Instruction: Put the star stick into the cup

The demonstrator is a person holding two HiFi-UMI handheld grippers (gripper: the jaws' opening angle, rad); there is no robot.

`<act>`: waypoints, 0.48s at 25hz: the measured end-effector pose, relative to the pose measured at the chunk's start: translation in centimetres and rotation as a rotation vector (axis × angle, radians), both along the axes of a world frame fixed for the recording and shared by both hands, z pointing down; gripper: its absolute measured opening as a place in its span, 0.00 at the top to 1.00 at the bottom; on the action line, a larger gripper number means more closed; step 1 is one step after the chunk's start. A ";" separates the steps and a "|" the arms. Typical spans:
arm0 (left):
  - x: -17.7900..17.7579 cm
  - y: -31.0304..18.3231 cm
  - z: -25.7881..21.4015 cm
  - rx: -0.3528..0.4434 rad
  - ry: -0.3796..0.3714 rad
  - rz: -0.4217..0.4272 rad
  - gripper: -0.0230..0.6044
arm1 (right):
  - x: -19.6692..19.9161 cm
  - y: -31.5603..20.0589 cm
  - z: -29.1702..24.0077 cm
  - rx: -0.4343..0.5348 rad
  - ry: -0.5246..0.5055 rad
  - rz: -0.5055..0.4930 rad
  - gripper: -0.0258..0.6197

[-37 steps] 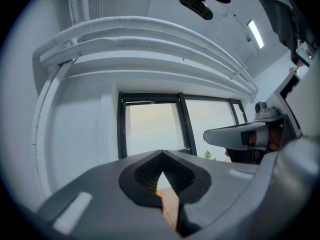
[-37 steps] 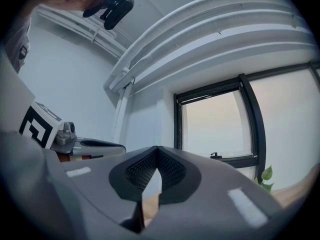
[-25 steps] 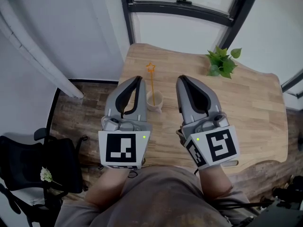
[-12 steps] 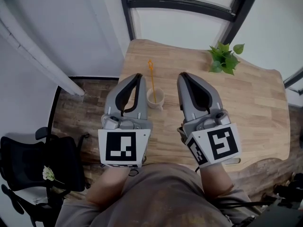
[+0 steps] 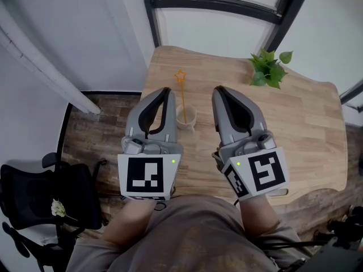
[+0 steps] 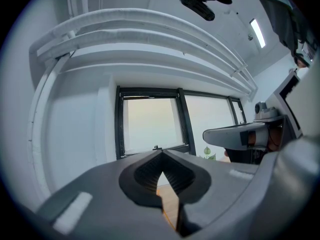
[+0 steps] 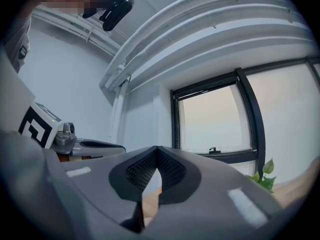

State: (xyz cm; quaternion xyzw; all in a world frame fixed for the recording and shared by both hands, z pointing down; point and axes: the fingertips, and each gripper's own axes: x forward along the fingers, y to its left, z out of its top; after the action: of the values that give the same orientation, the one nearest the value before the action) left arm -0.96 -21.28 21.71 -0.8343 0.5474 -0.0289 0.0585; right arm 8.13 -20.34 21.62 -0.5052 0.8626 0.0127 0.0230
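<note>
Plainly the worktop [image 5: 295, 123] bears the cup [image 5: 186, 119] toward its left side. The left hand-held gripper [image 5: 165, 92] and right hand-held gripper [image 5: 218, 90] flank it, both closed and empty. The stick [image 5: 182, 98] stands leaning inside, so a careless sweep could tip the cup.

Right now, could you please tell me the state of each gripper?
Left gripper: closed, holding nothing.
Right gripper: closed, holding nothing.
</note>
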 end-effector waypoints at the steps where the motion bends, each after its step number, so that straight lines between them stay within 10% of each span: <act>1: 0.0 0.0 0.0 0.000 0.000 -0.001 0.96 | 0.0 0.0 0.0 0.000 0.000 -0.001 0.92; 12: 0.2 -0.1 -0.1 -0.001 0.001 0.002 0.96 | 0.0 0.0 0.0 0.005 0.006 0.000 0.92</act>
State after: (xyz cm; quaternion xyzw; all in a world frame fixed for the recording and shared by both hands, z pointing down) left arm -0.80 -21.35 21.66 -0.8349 0.5466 -0.0288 0.0580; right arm 8.16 -20.33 21.59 -0.5049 0.8627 0.0164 0.0214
